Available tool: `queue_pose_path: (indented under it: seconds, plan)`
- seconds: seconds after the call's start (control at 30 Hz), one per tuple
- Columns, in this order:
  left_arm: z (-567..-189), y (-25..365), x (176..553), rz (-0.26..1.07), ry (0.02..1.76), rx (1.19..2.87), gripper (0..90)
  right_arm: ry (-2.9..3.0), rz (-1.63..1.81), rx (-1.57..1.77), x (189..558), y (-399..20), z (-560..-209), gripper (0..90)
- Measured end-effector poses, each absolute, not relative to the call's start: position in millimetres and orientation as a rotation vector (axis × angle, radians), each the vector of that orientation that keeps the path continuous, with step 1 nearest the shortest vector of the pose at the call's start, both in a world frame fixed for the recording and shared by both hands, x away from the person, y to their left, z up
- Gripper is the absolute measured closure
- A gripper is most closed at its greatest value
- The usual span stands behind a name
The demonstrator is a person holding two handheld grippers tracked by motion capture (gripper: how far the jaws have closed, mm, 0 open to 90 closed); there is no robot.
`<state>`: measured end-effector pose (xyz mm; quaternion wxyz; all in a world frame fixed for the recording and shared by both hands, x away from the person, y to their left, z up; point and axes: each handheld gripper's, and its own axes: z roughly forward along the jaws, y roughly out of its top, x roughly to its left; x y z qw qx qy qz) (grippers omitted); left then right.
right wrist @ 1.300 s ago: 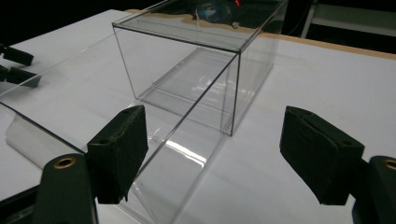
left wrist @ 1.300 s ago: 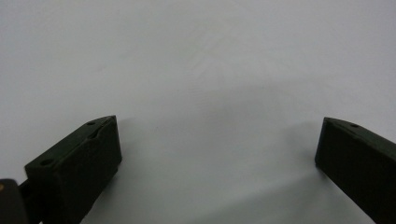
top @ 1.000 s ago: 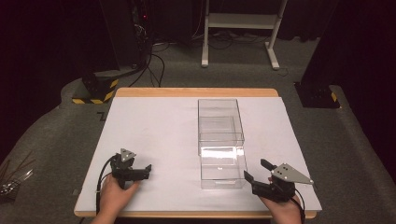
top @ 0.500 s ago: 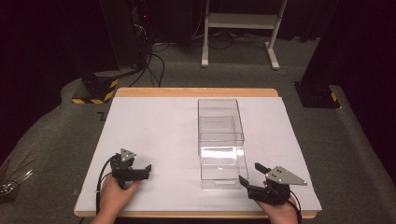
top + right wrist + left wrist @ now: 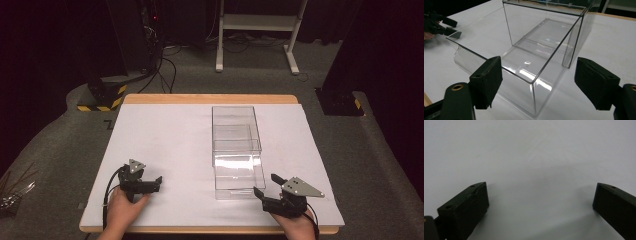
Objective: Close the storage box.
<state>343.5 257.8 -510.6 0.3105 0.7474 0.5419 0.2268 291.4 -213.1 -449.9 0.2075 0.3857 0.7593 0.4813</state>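
The clear plastic box [image 5: 236,150] stands upright on the white table cover [image 5: 165,140], right of the cover's centre, with its long axis running from the near edge toward the far edge. The box consists of an outer sleeve at the far end and a drawer-like inner tray [image 5: 506,67] that projects from the sleeve toward the person. The inner tray is open at the top and holds nothing. The right gripper [image 5: 267,192] sits just beside the near right corner of the box, close to it but not touching. Its jaws are spread wide and hold nothing; in the right gripper view the near corner of the tray lies between the two black jaws with clear space on each side. The right hand [image 5: 297,225] holds this gripper at the near edge of the table, nearer to the person than the box. The left gripper [image 5: 159,182] rests well to the left of the box, on a bare part of the white cover, level with the near end of the tray. Its jaws are also spread wide, and the left gripper view shows nothing but plain white surface between them. The left hand [image 5: 122,210] grips it from the near side. Beyond the far end of the box, the wooden table edge [image 5: 210,99] borders the white cover.
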Motion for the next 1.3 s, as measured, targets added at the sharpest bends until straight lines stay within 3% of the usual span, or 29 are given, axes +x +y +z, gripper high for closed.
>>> queue_pose_path:
  seconds: [0.47,1.3]
  plan:
    - [-511,258,343,0.599,1.431,1.974,0.6,2.171,1.314,1.06,292,-215,-458,23.8]
    - [-510,258,343,0.597,1.429,1.982,0.6,2.139,1.273,1.104,309,-199,-468,17.2]
